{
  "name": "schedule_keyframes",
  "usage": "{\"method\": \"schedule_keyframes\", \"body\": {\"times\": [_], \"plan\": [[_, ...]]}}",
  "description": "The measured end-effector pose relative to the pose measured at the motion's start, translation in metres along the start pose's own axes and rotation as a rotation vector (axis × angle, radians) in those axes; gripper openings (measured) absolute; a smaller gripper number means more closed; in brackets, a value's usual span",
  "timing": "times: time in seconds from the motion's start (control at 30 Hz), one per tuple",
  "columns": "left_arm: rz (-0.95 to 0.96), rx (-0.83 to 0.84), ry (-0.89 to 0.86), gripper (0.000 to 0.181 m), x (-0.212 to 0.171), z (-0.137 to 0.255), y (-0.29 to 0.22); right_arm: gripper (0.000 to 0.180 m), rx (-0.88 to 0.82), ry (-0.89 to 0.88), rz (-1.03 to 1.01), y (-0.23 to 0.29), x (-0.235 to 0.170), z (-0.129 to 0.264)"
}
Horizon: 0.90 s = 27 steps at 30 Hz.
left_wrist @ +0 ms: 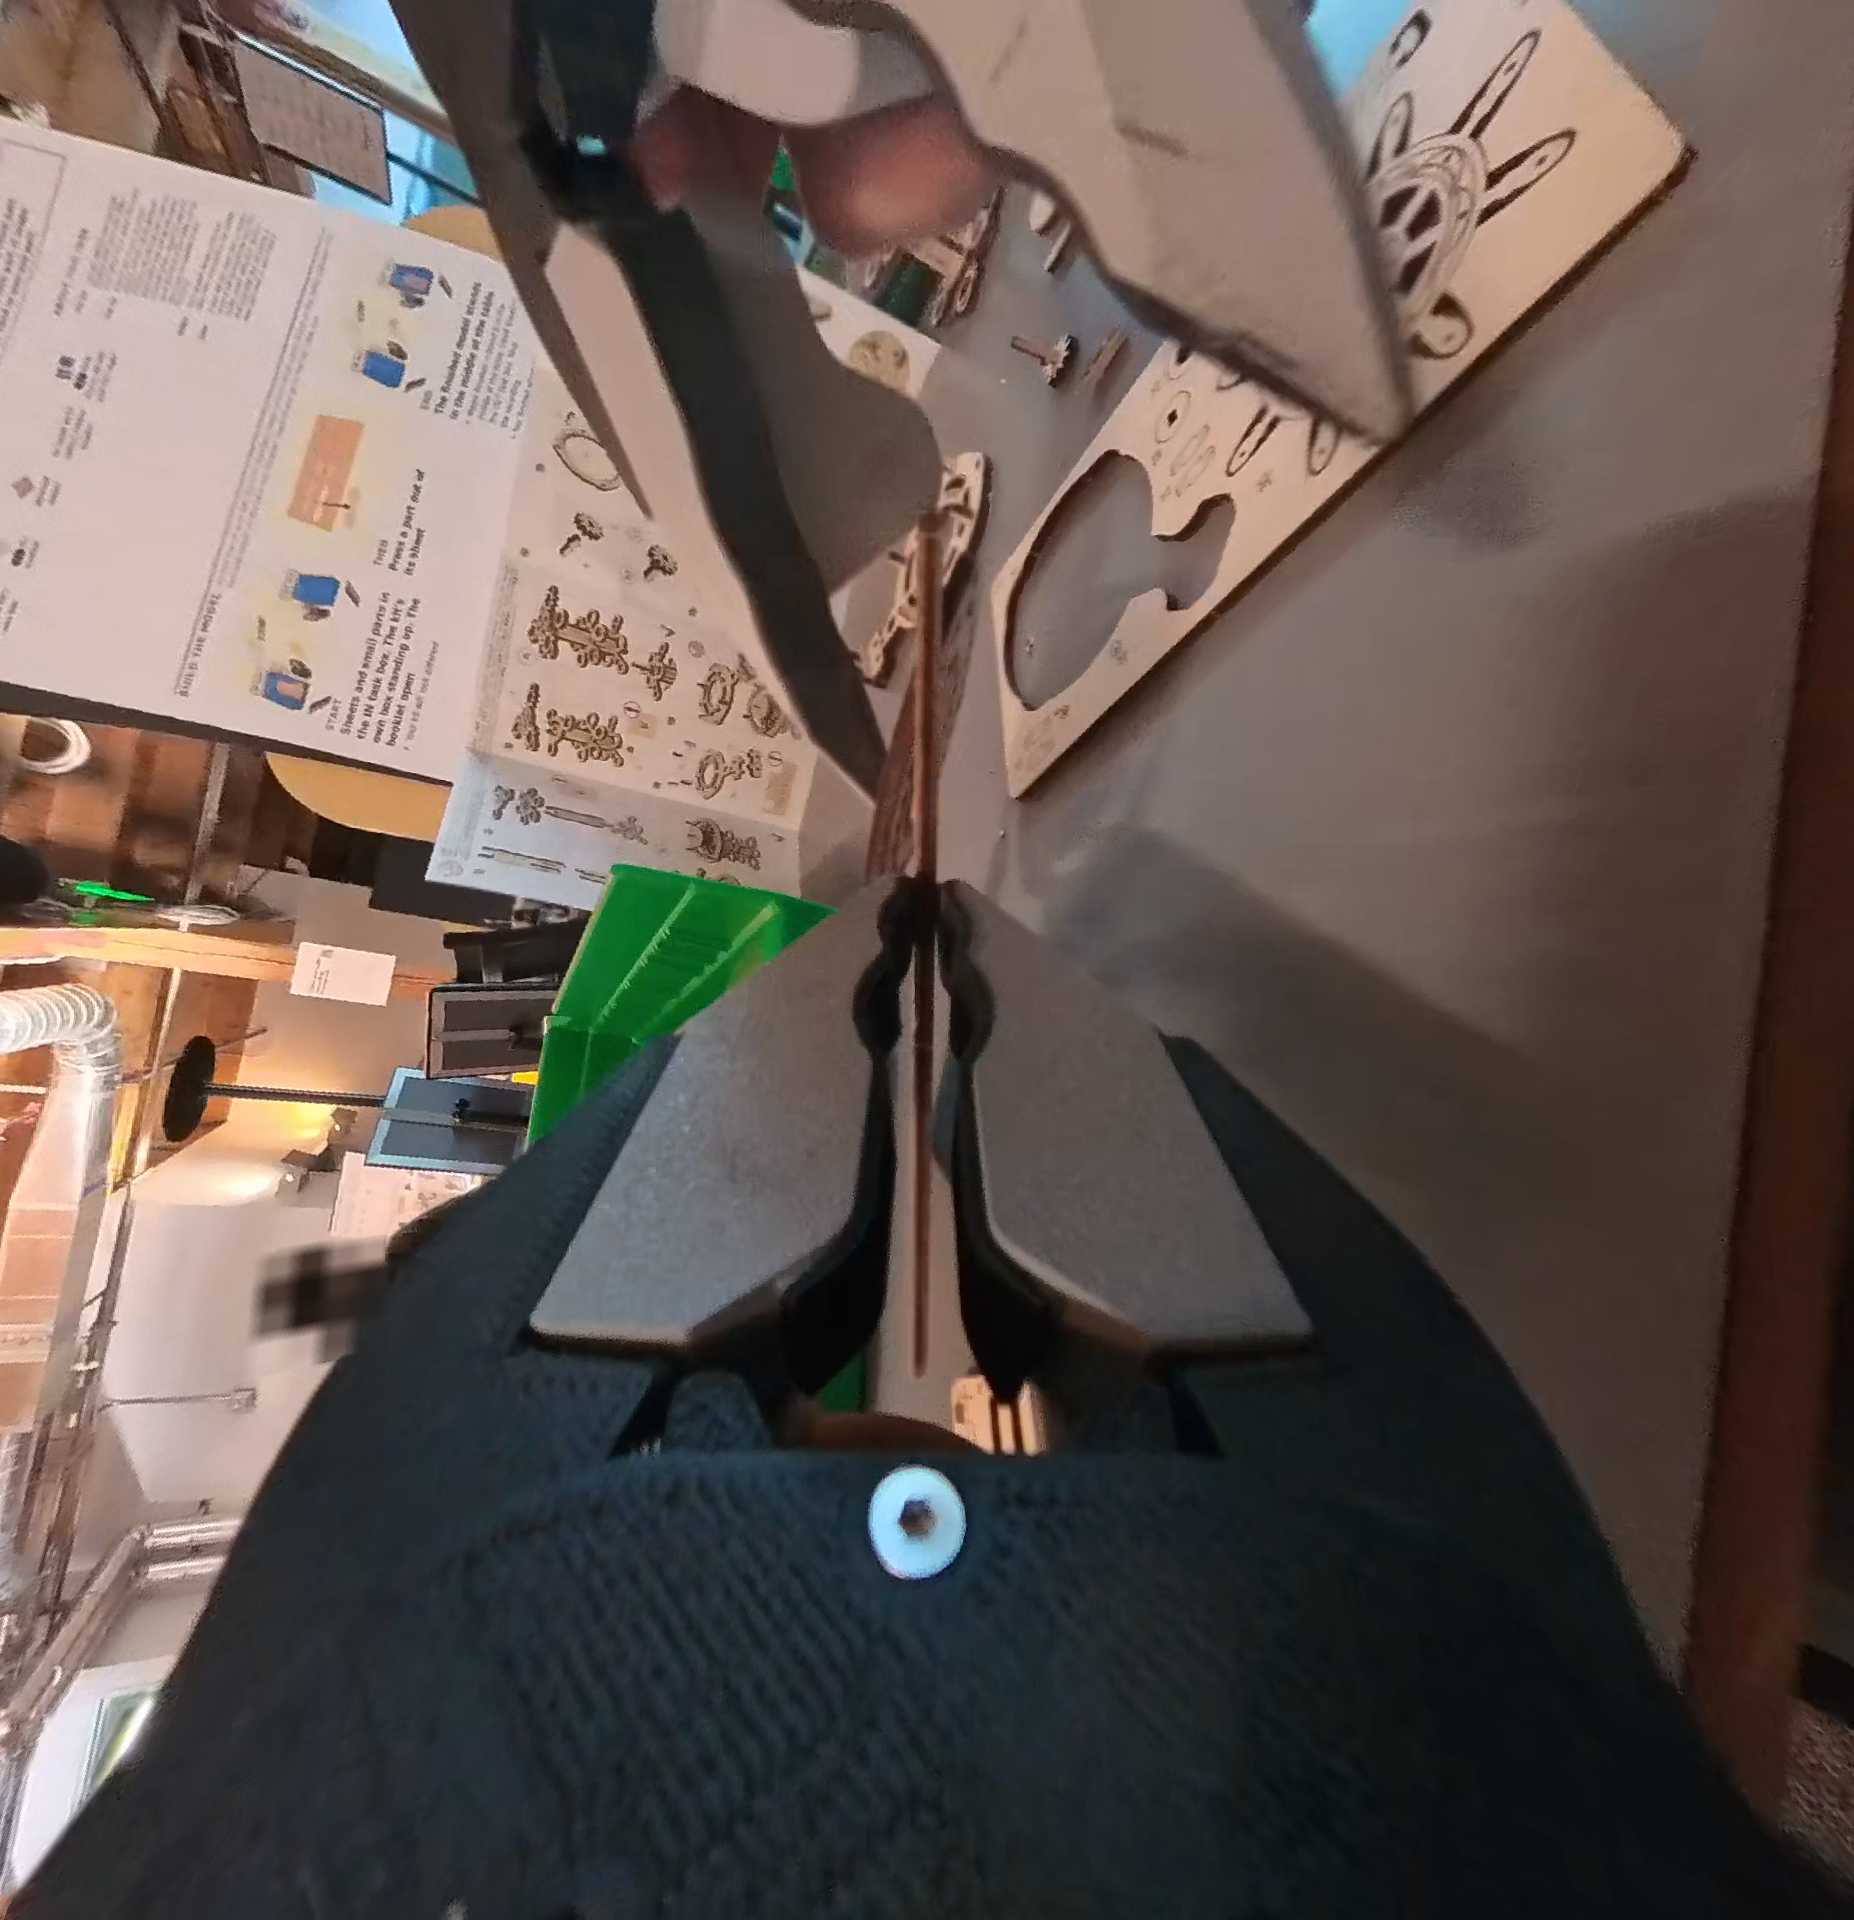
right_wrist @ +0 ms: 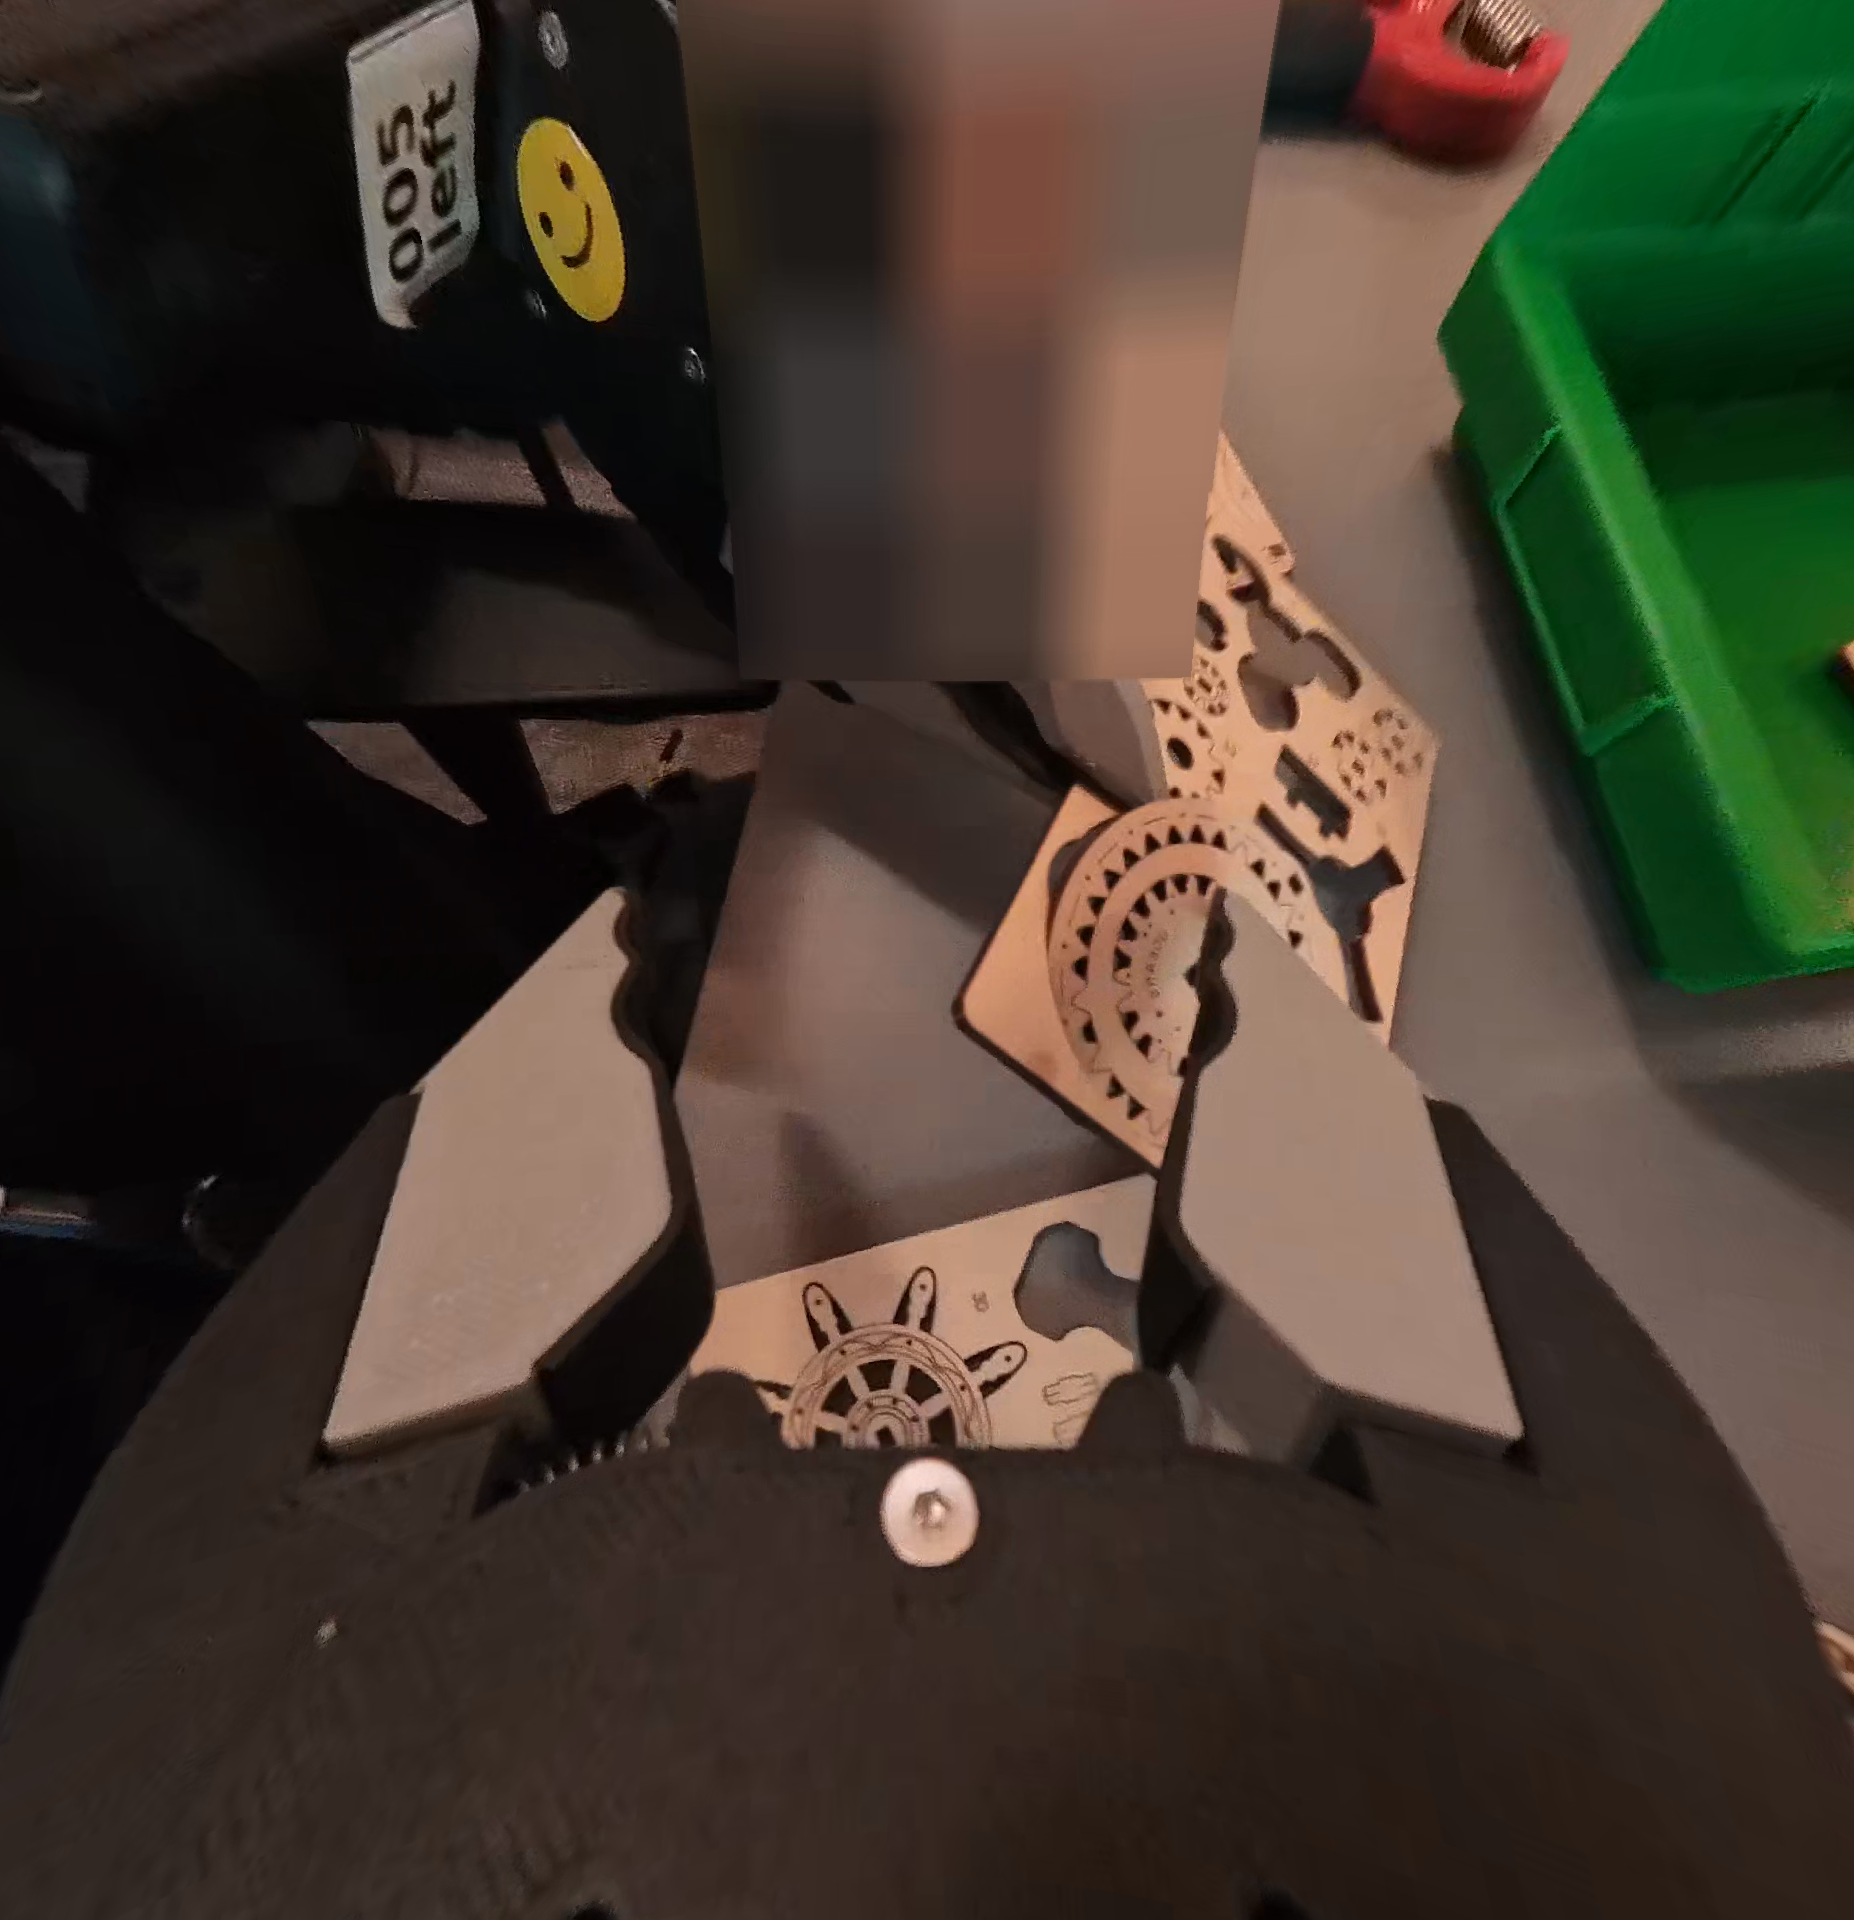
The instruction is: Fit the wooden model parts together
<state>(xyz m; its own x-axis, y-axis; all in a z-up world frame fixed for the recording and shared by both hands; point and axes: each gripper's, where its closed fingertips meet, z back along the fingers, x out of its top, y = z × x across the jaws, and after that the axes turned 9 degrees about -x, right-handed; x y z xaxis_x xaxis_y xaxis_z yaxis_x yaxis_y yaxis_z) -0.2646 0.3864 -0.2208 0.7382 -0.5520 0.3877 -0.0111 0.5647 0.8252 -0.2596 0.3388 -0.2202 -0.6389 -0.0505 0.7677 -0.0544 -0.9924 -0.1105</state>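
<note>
The left gripper (left_wrist: 918,914) is clenching a thin, flat brown wooden part (left_wrist: 921,727) edge-on, likely presenting it for mating; beside it, the right gripper (right_wrist: 928,966) is hovering released.

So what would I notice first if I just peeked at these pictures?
Probably the left gripper, its jaws pinched shut on a thin wooden part seen edge-on in the middle of its own view. Then the bright green bin at the upper right of the right wrist view, where the right gripper hangs open over wooden sheets cut with gears.
</note>
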Motion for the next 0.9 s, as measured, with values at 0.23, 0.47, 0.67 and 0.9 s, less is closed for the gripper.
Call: {"method": "schedule_keyframes", "body": {"times": [0.23, 0.47, 0.67, 0.9], "plan": [[-0.081, 0.014, 0.018, 0.0, -0.001, 0.0, -0.003, 0.109, 0.019, -0.015, 0.112, -0.001, 0.009, 0.022], [-0.153, 0.049, 0.05, 0.0, 0.002, 0.003, -0.001, 0.094, -0.017, 0.289, 0.242, -0.005, -0.028, 0.005], [-0.111, 0.079, 0.038, 0.001, -0.003, 0.008, 0.008, 0.088, 0.108, 0.25, 0.163, 0.008, -0.026, -0.003], [-0.162, 0.127, 0.102, 0.001, -0.031, 0.031, 0.023, 0.095, -0.114, -0.225, 0.003, -0.031, 0.042, 0.065]]}}
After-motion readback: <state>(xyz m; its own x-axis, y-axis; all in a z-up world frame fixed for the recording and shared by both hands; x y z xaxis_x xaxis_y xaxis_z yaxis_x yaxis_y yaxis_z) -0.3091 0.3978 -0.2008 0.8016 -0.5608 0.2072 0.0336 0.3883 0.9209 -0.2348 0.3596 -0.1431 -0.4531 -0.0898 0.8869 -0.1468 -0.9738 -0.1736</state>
